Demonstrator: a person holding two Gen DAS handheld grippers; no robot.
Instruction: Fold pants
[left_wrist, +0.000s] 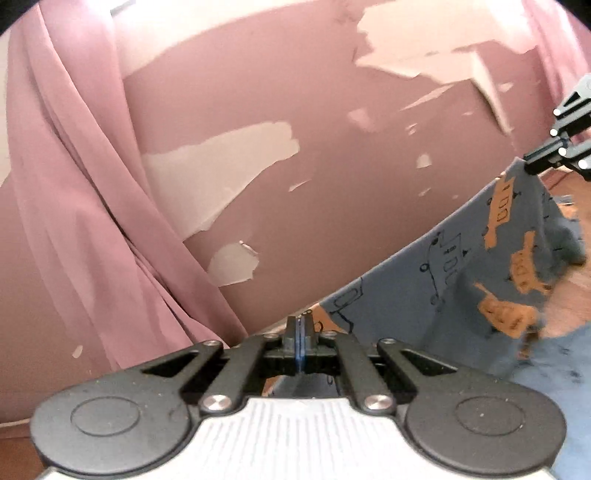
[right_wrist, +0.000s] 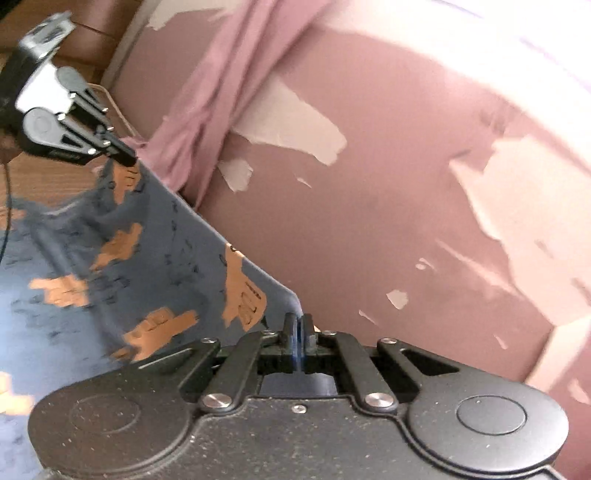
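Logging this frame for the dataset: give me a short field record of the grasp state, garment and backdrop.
left gripper: shut on pants edge
right gripper: shut on pants edge
pants: blue, orange and outline vehicle print, lifted, edge stretched between both grippers
lower pants: draped down, blurred
backdrop: pink wall with peeling paint, pink curtain
surface: wood

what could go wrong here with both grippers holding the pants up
1. Each gripper pinches only a thin bit of the top edge: the left gripper and the right gripper are shut on the pants. A tug could pull a corner free.
2. The edge between them looks taut, while the cloth below hangs bunched, so the fold may land creased.
3. The curtain hangs close behind and might snag.
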